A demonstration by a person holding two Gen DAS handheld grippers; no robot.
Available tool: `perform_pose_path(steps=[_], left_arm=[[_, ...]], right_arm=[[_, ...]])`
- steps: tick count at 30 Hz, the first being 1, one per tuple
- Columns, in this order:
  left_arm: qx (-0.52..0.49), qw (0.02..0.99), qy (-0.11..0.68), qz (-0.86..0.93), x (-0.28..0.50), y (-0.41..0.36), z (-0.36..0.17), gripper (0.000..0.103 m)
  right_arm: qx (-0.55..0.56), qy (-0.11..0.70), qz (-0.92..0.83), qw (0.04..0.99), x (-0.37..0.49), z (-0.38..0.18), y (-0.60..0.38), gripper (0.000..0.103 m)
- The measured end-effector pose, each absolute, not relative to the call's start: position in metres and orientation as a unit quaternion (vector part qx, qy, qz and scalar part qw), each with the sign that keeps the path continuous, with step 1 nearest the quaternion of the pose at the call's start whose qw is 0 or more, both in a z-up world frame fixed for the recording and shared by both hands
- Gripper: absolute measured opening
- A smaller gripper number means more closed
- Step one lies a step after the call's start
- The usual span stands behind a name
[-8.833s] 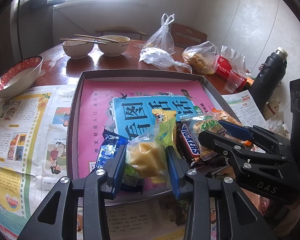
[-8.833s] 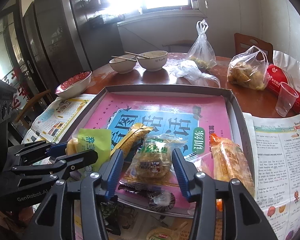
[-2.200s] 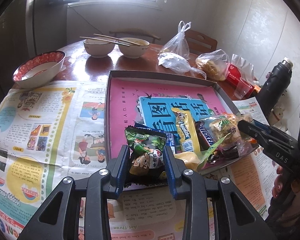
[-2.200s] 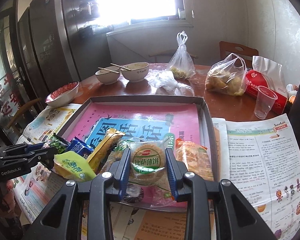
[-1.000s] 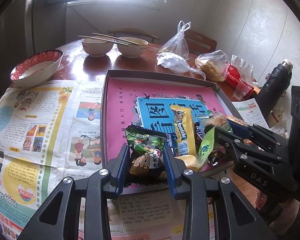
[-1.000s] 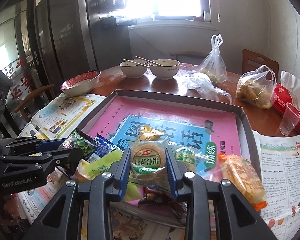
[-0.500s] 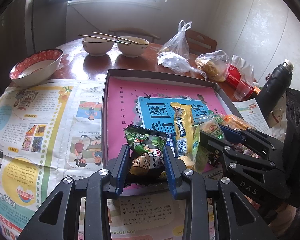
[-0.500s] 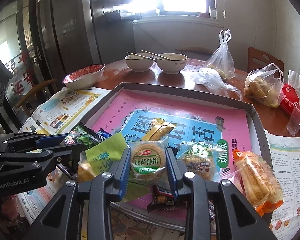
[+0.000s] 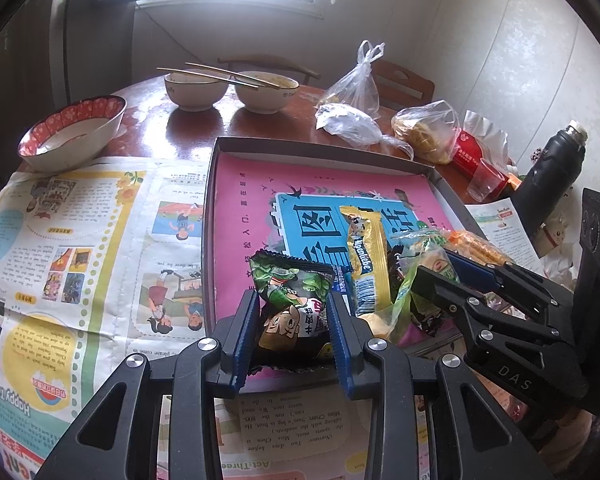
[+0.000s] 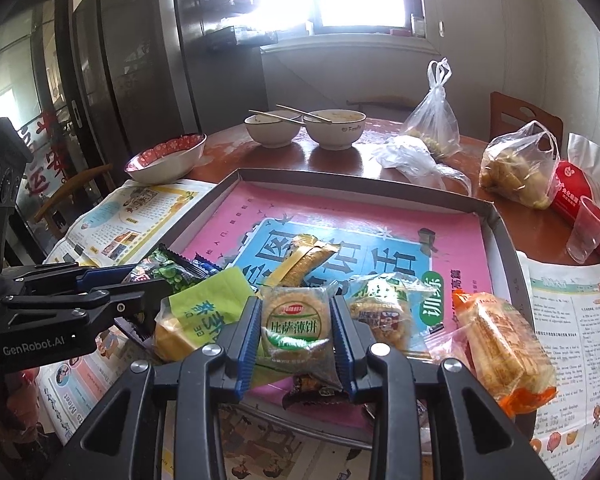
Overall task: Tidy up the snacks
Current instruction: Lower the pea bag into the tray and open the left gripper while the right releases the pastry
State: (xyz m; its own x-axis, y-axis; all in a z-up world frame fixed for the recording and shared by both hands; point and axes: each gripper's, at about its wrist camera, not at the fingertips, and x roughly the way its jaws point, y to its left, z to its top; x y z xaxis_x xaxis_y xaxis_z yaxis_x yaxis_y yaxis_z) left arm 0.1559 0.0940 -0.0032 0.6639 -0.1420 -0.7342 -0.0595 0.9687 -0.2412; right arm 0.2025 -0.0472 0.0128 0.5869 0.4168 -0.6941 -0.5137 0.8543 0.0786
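My left gripper [image 9: 293, 334] is shut on a dark green snack packet with a cartoon face [image 9: 290, 304], held over the near edge of the grey tray [image 9: 220, 148]. My right gripper [image 10: 295, 336] is shut on a round biscuit pack with a green label [image 10: 296, 326], also above the tray's near edge. In the tray's near part lie a yellow wafer bar [image 9: 366, 254], a yellow-green cake pack [image 10: 198, 314], a clear cookie pack [image 10: 382, 314] and an orange pack of crackers [image 10: 496, 346]. Each gripper shows beside the other: the right gripper [image 9: 436, 276] and the left gripper [image 10: 140, 280].
A pink and blue book cover lines the tray floor [image 10: 340, 216]. Newspapers [image 9: 60, 240] lie left and right of the tray. Behind stand three bowls [image 9: 72, 132], chopsticks, plastic bags [image 9: 356, 116], a plastic cup [image 10: 588, 232] and a black flask [image 9: 552, 172].
The right gripper has drifted left with its biscuit pack, closer to the left gripper. The left gripper and its green packet have stayed put.
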Motion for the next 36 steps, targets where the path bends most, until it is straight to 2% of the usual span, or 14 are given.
perform_pose_path(steps=[19, 25, 36], left_arm=[[-0.120, 0.905, 0.408, -0.022, 0.155, 0.094, -0.002, 0.036], [-0.121, 0.905, 0.407, -0.023, 0.154, 0.093, -0.001, 0.036], [-0.123, 0.907, 0.401, -0.027, 0.152, 0.092, 0.004, 0.047]], right_arm=[[-0.083, 0.363, 0.239, 0.897, 0.179, 0.018, -0.067, 0.035], [-0.083, 0.375, 0.233, 0.893, 0.182, 0.008, -0.068, 0.039], [-0.075, 0.383, 0.227, 0.892, 0.186, 0.002, -0.066, 0.039]])
